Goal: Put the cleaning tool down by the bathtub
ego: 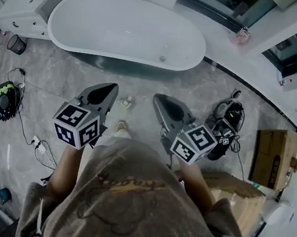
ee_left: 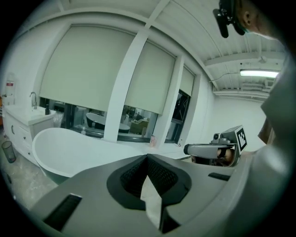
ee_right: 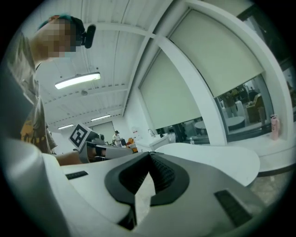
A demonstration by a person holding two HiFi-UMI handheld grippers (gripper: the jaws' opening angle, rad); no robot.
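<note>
Left tool and right tool are both closed, with nothing between their ribbed black pads. I read the small pale flat piece as the cleaning tool. It's on the grey marbled floor, near the smooth white oval bathtub.
</note>
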